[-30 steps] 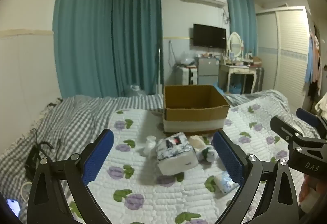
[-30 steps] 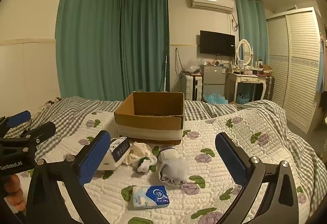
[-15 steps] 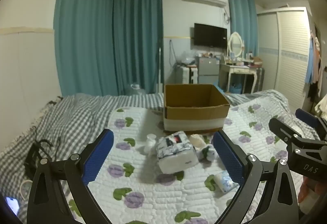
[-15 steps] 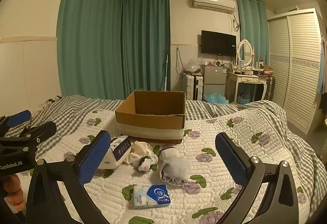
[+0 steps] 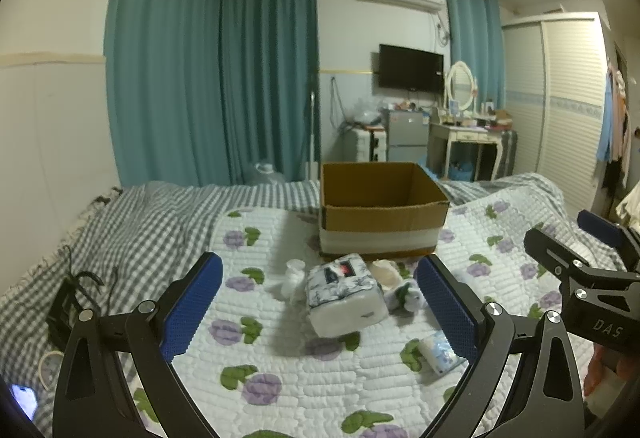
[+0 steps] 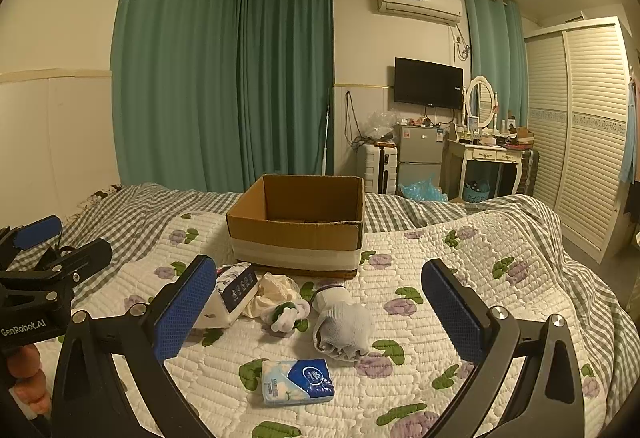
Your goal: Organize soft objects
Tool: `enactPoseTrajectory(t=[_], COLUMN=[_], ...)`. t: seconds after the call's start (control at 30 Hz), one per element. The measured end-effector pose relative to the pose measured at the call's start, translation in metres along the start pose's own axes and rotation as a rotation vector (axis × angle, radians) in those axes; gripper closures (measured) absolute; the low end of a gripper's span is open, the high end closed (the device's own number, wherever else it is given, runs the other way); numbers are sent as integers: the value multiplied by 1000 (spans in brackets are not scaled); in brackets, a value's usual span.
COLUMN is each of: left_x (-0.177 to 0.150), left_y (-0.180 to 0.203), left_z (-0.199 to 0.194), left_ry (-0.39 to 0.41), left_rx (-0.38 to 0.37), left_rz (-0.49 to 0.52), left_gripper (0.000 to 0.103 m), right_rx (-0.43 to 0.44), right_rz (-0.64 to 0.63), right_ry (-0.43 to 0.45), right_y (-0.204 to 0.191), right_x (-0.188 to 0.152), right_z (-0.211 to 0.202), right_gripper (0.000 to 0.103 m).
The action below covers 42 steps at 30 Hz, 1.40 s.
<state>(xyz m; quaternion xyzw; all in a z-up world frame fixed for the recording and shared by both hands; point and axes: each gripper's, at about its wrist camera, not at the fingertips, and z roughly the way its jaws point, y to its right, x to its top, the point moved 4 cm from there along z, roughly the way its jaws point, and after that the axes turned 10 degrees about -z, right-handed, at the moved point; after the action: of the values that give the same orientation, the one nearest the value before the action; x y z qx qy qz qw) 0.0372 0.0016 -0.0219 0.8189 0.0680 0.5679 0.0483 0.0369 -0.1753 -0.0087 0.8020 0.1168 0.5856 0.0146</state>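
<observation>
An open cardboard box [image 5: 382,214] [image 6: 298,228] stands on the floral quilt. In front of it lie a large tissue pack [image 5: 346,294] [image 6: 232,294], a cream cloth [image 6: 276,292], a small white and green sock bundle [image 6: 286,316] [image 5: 406,296], a grey-white rolled cloth [image 6: 342,324], a small white item [image 5: 292,276] and a small blue tissue packet [image 6: 298,382] [image 5: 438,352]. My left gripper [image 5: 320,312] is open and empty above the tissue pack. My right gripper [image 6: 316,312] is open and empty above the rolled cloth; it also shows in the left wrist view [image 5: 592,258].
The quilt [image 6: 460,278] covers a grey checked bedspread [image 5: 140,222]. Black cables and a phone [image 5: 24,400] lie at the bed's left edge. Beyond the bed stand teal curtains, a fridge [image 6: 418,158], a dressing table [image 6: 490,158] and a wardrobe [image 6: 580,142].
Both grippers have drifted slightly, so the objects sit a little higher in each view. Nothing was picked up or moved; both grippers stay open.
</observation>
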Motion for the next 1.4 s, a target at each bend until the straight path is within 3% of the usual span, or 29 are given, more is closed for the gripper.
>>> enactPoseTrajectory(t=[1.4], left_x=[-8], left_y=[-3], left_z=[1], left_ry=[-6], left_rx=[4], left_rz=[2], left_gripper=[4], right_rx=[0], right_rz=[-3], right_ry=[-10], right_y=[-2], right_x=[-3], right_z=[1], right_gripper=[0])
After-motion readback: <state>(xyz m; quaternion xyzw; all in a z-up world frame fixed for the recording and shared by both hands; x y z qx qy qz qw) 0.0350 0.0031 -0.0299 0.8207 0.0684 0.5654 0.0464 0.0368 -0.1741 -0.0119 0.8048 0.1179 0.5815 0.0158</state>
